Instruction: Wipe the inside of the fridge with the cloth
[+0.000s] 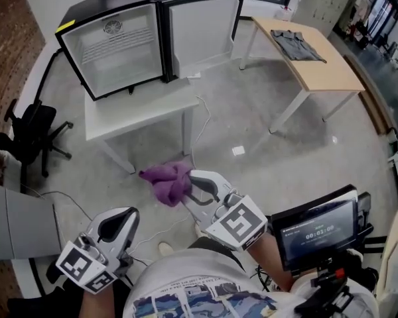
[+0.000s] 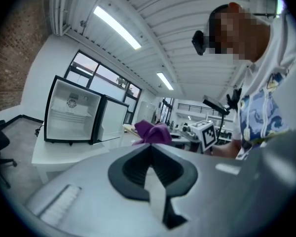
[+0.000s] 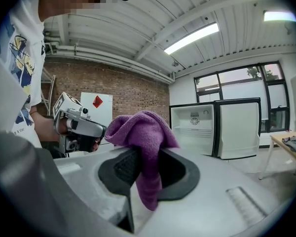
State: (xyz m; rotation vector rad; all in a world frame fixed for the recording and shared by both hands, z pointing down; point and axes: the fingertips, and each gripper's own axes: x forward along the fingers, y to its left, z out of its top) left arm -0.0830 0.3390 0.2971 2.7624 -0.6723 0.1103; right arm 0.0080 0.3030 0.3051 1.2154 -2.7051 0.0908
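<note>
The small black fridge (image 1: 116,45) stands on a white table (image 1: 139,111) with its door (image 1: 202,28) swung open and its white inside bare; it also shows in the left gripper view (image 2: 71,117) and in the right gripper view (image 3: 202,130). My right gripper (image 1: 189,189) is shut on a purple cloth (image 1: 167,181), held low and well short of the table. The cloth (image 3: 143,142) bunches above the jaws and hangs down between them. My left gripper (image 1: 123,218) is shut and empty, low at the left (image 2: 149,149).
A wooden table (image 1: 318,71) with a grey garment (image 1: 295,44) stands to the right. A black office chair (image 1: 30,134) sits left of the white table. A cable (image 1: 202,121) trails across the floor. A screen on a stand (image 1: 318,230) is beside my right arm.
</note>
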